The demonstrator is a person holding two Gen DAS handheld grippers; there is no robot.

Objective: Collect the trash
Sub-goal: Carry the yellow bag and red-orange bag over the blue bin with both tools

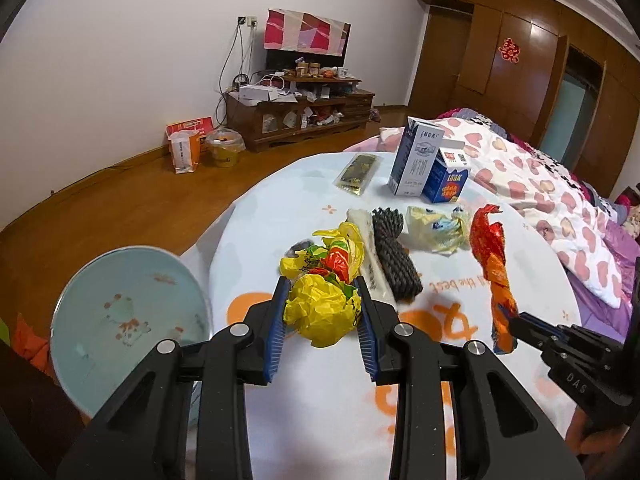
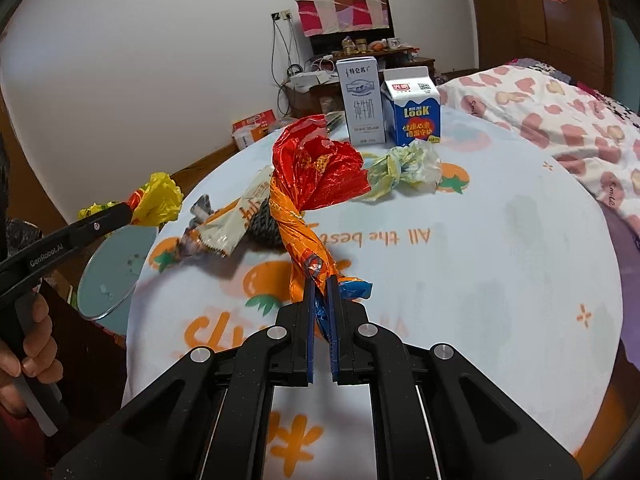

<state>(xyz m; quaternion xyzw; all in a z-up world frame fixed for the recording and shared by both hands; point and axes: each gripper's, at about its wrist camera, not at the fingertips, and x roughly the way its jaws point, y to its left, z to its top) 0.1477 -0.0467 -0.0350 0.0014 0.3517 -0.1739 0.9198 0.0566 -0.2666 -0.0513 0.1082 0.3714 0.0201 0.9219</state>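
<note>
My left gripper [image 1: 322, 286] is shut on a crumpled yellow wrapper [image 1: 320, 312], held above the table's left edge; it also shows in the right wrist view [image 2: 160, 198]. My right gripper [image 2: 320, 280] is shut on the lower end of a twisted orange and red wrapper [image 2: 308, 192], which rises tilted off the table [image 2: 500, 260]; it also shows in the left wrist view [image 1: 494, 264]. A light blue bin [image 1: 124, 320] stands left of the table, below its edge.
On the table lie a white snack packet [image 2: 236, 216], a dark woven roll [image 1: 394, 254], a pale crumpled bag [image 2: 404, 168], a dark flat packet [image 1: 358, 174] and two upright milk cartons [image 2: 362, 102] [image 2: 412, 106]. A bed [image 1: 540, 184] is at the right.
</note>
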